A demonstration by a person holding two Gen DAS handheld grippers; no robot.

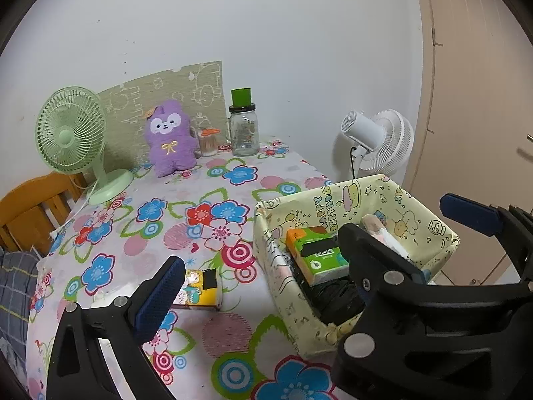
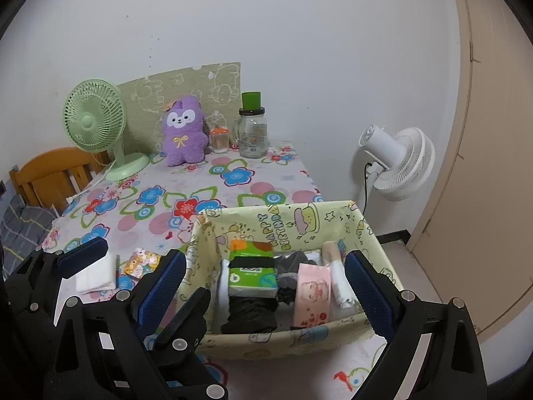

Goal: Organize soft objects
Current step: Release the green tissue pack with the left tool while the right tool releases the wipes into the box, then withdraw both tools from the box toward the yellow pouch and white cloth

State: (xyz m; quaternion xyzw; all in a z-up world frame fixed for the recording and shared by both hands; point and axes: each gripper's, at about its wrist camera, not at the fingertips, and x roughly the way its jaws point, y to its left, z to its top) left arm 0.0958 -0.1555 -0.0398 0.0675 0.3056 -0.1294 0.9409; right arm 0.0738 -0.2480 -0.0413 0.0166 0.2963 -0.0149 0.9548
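A yellow cartoon-print box [image 2: 333, 220] [image 1: 416, 206] stands at the near right of the flowered table. It holds a green tissue pack [image 2: 251, 273] [image 1: 319, 256], black cloth [image 2: 250, 310], grey socks [image 2: 289, 266], a pink tissue pack [image 2: 313, 296] and a white roll [image 2: 339, 283]. My right gripper [image 2: 265, 256] [image 1: 396, 215] is open, its pads spanning the box without touching anything. My left gripper [image 1: 266, 266] [image 2: 151, 270] is open just left of the box. A yellow cartoon tissue pack [image 1: 200, 286] [image 2: 141, 260] and a white folded cloth [image 2: 95, 278] lie under it. A purple plush [image 1: 171, 136] [image 2: 183, 133] sits at the back.
Along the back wall stand a green desk fan [image 1: 71, 133], a glass jar with a green lid [image 1: 245, 130] and a small orange-lidded jar [image 1: 208, 141]. A white fan [image 2: 396, 163] stands on the floor beyond the right table edge. A wooden chair [image 1: 30, 213] is at the left.
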